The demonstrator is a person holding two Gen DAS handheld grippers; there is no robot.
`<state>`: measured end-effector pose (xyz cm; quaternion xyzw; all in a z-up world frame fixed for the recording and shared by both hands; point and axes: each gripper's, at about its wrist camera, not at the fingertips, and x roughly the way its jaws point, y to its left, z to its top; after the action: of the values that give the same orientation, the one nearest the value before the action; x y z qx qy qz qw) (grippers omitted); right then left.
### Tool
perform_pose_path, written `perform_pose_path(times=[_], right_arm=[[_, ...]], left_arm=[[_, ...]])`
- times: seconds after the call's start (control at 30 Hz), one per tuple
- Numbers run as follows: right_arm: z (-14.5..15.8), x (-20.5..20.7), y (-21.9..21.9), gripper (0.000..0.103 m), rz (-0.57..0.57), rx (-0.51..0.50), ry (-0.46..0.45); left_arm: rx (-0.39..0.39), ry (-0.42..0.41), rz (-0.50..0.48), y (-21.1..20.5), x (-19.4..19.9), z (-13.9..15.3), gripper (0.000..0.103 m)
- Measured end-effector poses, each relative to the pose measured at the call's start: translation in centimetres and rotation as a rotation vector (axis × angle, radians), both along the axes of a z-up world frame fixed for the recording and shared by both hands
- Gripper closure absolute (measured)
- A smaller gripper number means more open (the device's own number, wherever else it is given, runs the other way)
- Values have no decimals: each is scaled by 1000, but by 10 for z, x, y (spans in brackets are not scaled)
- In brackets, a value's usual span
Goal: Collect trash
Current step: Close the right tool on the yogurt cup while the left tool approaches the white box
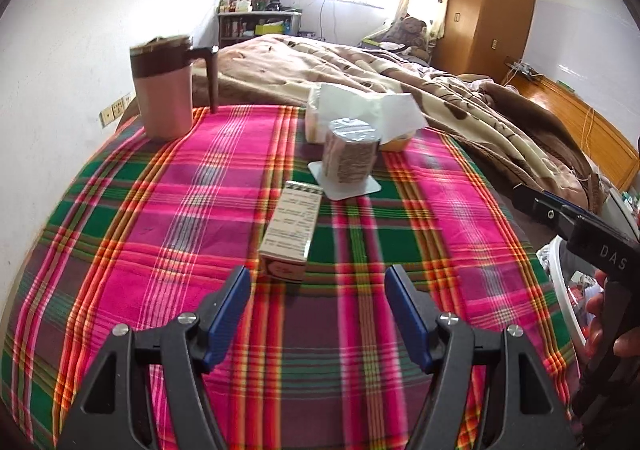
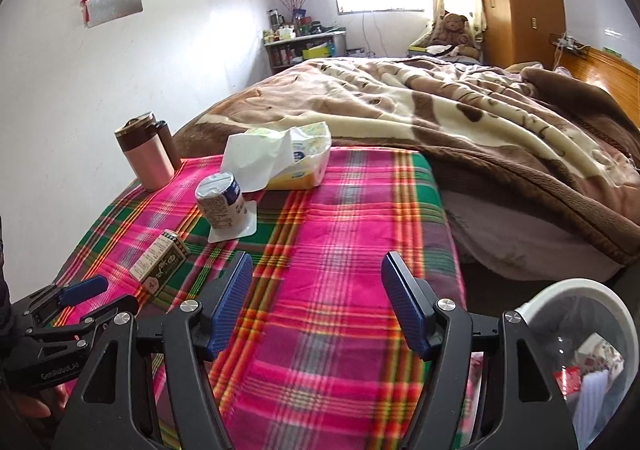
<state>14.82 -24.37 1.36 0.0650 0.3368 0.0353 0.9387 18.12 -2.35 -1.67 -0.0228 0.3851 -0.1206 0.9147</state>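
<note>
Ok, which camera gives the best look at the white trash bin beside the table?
The right wrist view: the white bin shows its round rim and trash inside its clear liner, at lower right. The left wrist view catches only a sliver of its rim at the right edge, behind the right gripper.

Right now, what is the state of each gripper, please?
Left gripper: jaws open, holding nothing.
Right gripper: jaws open, holding nothing.

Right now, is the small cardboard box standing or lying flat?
Lying flat: the small cardboard box rests on its long side on the plaid cloth, end flap facing the camera.
</note>
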Motion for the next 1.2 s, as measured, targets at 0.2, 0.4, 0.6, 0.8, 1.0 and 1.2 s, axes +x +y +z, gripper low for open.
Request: perform_pose_path(times=[0.2,0.4,0.6,0.8,1.0,1.2], right_arm=[[-7,24,17,35,45,5,24],[-12,47,32,35,74,25,40],[-14,63,53,35,119,10,34],[-19,76,66,35,136,2,48],[-23,87,77,35,156,13,56],[-28,98,89,34,169,17,69]], left_arm=[[27,14,15,4,22,-9,32],[51,42,-7,4,43,-19,32],[25,64,-18,10,53,-24,37],[48,55,29,26,55,-23,44],[36,58,78,45,56,-24,44],[11,52,46,46,60,-23,40]])
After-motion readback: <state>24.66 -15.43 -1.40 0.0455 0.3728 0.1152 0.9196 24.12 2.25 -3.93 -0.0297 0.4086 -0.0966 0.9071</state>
